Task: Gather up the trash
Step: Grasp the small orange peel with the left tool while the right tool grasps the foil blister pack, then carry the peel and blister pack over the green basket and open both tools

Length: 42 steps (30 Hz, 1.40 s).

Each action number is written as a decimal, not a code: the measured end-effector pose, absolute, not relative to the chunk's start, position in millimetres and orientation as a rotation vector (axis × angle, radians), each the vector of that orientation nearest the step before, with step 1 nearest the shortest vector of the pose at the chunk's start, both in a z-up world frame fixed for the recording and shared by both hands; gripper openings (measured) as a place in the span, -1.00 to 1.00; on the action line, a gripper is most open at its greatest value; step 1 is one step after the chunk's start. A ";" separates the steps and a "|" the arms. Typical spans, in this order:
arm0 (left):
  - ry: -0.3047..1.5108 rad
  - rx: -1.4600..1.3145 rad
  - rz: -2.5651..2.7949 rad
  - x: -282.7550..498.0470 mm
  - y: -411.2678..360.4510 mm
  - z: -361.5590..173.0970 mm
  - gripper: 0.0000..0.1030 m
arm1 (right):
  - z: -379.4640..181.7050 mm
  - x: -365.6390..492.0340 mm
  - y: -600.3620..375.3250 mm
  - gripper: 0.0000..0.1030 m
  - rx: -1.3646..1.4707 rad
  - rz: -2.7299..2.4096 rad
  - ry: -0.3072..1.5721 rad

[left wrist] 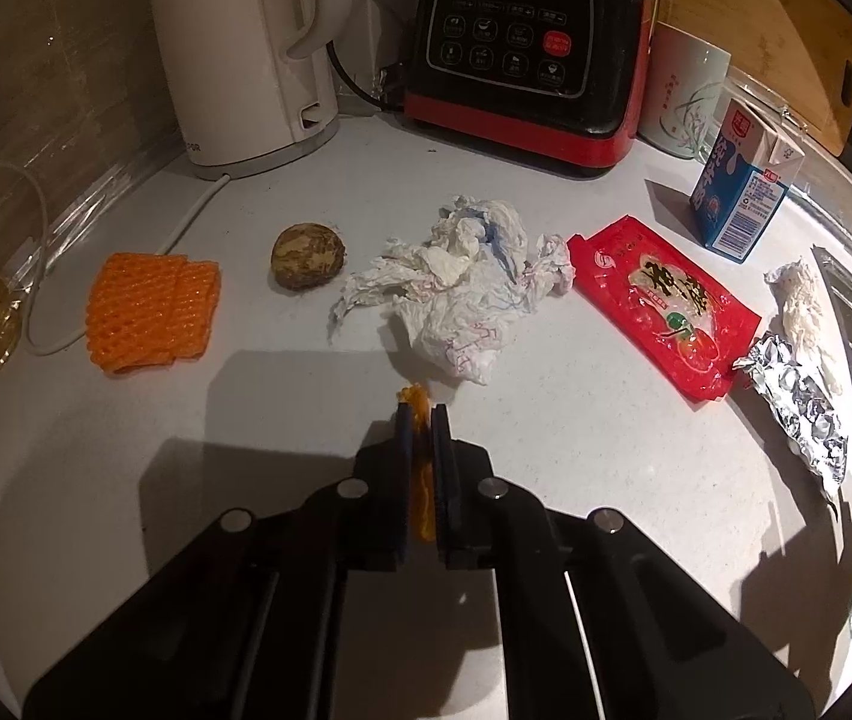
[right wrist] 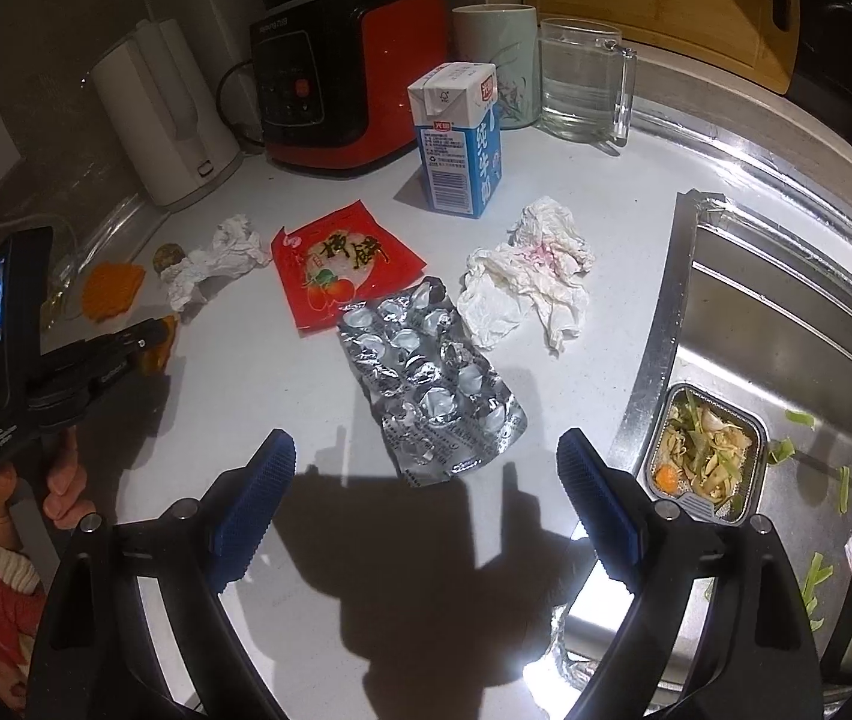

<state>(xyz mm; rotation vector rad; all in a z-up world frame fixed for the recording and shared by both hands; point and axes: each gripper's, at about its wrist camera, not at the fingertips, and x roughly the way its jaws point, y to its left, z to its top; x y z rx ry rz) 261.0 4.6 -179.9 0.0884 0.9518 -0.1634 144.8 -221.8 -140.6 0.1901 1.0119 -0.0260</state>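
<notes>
Right wrist view: right claw (right wrist: 426,468) spread, blister pack (right wrist: 426,384) just ahead, lengthwise; left claw (left wrist: 420,420) pinching orange peel (left wrist: 420,480).

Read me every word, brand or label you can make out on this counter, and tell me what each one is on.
"Joyoung", with Chinese characters beside it: top of the blender base.
"纯牛奶": side of the milk carton.
Red snack wrapper: large black Chinese characters, too stylised to read.
Kettle: partial lettering at its base, cut off.
Blender buttons, carton small print: too small.
</notes>
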 end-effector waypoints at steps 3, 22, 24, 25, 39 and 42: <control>0.958 0.069 -0.152 261.1 10.4 -178.5 -0.89 | -143.9 150.1 -226.9 0.72 0.180 -0.031 1.013; 0.940 0.066 -0.198 212.0 15.0 -151.1 -0.89 | -188.1 202.4 -209.1 0.29 -0.039 0.101 1.088; 0.944 0.059 -0.196 208.2 18.1 -151.1 -0.89 | -190.2 201.9 -209.8 0.22 -0.036 0.106 1.097; 0.946 0.056 -0.194 205.8 19.6 -151.3 -0.89 | -190.1 201.0 -210.2 0.21 -0.031 0.109 1.095; 0.935 0.060 -0.214 148.7 18.2 -136.3 -0.89 | -156.0 137.6 -198.2 0.13 0.045 0.179 1.025; 0.932 0.067 -0.242 122.4 11.0 -129.4 -0.90 | -139.2 102.0 -193.2 0.13 0.062 0.200 1.001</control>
